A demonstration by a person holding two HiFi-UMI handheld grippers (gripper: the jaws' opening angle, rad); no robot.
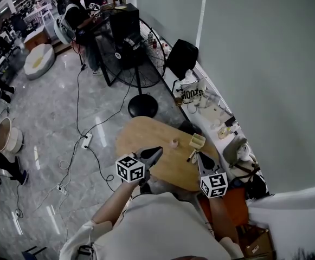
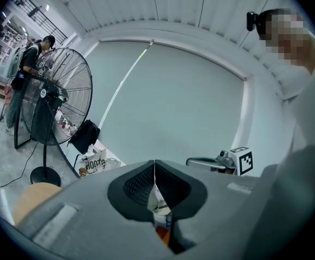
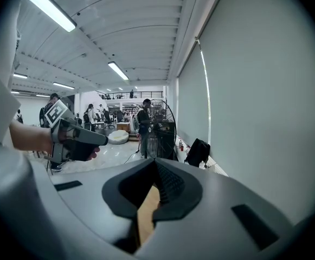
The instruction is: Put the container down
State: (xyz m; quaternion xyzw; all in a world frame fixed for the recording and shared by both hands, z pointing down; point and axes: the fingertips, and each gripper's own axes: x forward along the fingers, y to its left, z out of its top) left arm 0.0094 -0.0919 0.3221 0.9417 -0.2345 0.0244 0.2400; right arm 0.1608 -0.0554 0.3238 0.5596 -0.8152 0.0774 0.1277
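A small pale-yellow open container point(image 1: 197, 141) stands on the round wooden table point(image 1: 146, 134), near its right edge. A little beige cap-like piece point(image 1: 174, 143) sits to its left, and a short dark stick point(image 1: 191, 156) lies in front of it. My left gripper point(image 1: 158, 150) hovers over the table's near edge, shut and empty. My right gripper point(image 1: 198, 155) points at the spot just in front of the container, also shut with nothing in it. In the left gripper view the jaws point(image 2: 155, 165) meet; in the right gripper view they point(image 3: 156, 162) do too.
A big black floor fan point(image 1: 141, 53) stands beyond the table. A white shelf along the wall carries a printed bag point(image 1: 192, 92), a black bag point(image 1: 181, 58) and small clutter. Cables and a power strip point(image 1: 85, 141) lie on the glossy floor to the left. A person point(image 1: 78, 15) works at a far desk.
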